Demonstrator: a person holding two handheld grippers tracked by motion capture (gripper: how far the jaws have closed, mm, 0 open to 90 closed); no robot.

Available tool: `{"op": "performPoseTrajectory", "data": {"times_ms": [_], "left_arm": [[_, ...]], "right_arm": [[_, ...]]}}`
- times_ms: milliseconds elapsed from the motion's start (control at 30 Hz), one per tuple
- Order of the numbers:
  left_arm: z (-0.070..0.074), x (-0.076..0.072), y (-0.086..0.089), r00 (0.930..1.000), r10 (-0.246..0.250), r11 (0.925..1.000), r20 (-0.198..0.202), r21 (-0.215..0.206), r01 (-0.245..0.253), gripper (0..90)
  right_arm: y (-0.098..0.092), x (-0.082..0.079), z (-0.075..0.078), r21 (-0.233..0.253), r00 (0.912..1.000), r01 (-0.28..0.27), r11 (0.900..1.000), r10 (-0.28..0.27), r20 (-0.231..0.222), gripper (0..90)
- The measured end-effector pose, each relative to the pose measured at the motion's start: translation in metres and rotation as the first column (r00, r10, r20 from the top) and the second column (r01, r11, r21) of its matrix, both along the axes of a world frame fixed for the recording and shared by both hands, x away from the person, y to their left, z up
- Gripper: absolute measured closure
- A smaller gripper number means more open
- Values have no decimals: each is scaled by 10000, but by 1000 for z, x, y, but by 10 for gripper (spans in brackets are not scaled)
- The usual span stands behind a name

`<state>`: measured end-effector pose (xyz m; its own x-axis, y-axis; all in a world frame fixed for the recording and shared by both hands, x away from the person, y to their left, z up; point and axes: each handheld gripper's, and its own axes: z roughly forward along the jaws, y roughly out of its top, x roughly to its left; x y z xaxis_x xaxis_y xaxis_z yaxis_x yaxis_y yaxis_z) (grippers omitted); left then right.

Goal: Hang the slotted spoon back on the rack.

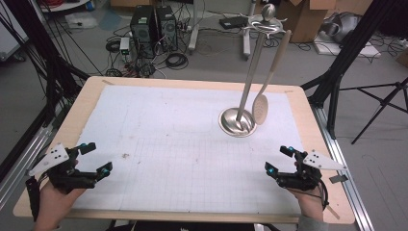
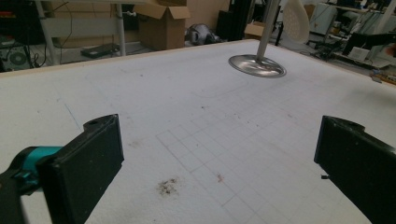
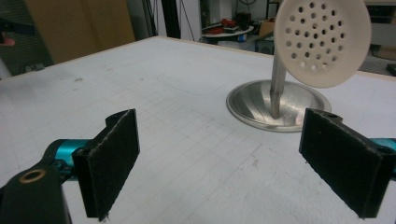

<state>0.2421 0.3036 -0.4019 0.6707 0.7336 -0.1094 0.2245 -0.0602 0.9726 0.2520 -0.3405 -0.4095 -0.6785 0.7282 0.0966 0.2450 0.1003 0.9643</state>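
Both grippers idle with jaws spread, empty, at the near bench (image 1: 82, 103) corners; cream perforated skimmer spoon (image 1: 260, 109) hangs upright, handle vertical, on steel utensil stand (image 1: 237, 121) far right, ahead of right gripper (image 1: 280, 159), nearer it than left gripper (image 1: 96, 158).

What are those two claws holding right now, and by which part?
Nothing. The left claw and right claw are both open over the table; the skimmer hangs from its stand, untouched.
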Motion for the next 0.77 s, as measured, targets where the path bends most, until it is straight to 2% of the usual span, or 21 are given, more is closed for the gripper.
{"op": "performPoseTrajectory", "data": {"times_ms": [233,500,767], "left_arm": [[-2,1,6,9999,150,9999,52,-75,-150,17],[-7,2,18,9981,600,9981,98,-142,-599,17],[-13,4,25,9947,1022,9946,-91,-182,-1023,17]], "right_arm": [[-9,-9,1,169,9995,301,9994,-303,68,115],[-10,-14,3,201,9986,484,9986,-488,217,115],[-16,-13,-4,400,9948,1013,9941,-1017,87,115]]}}
